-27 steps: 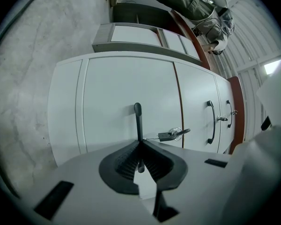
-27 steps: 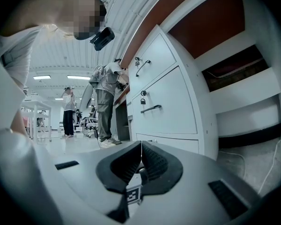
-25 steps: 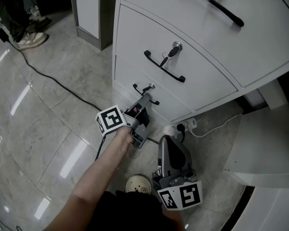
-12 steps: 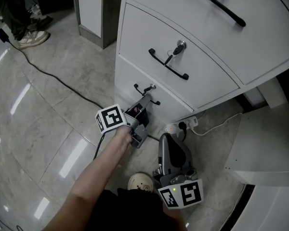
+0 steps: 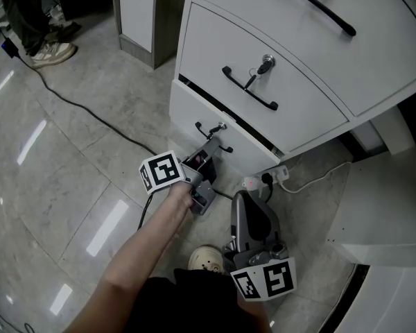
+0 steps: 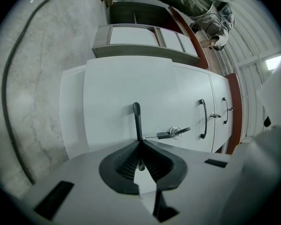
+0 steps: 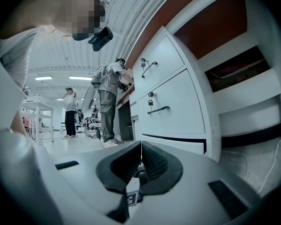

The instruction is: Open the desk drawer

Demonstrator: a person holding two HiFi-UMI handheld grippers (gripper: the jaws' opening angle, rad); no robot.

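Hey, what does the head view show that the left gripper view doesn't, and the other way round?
Head view only: the right gripper held low beside the floor socket strip, a shoe, and the dark gap above the bottom drawer. Left gripper view only: the left gripper seen close up, jaws pinched shut on that drawer's black handle, and the ring on its key. Both: the white drawer fronts, their handles, and the black floor cable.
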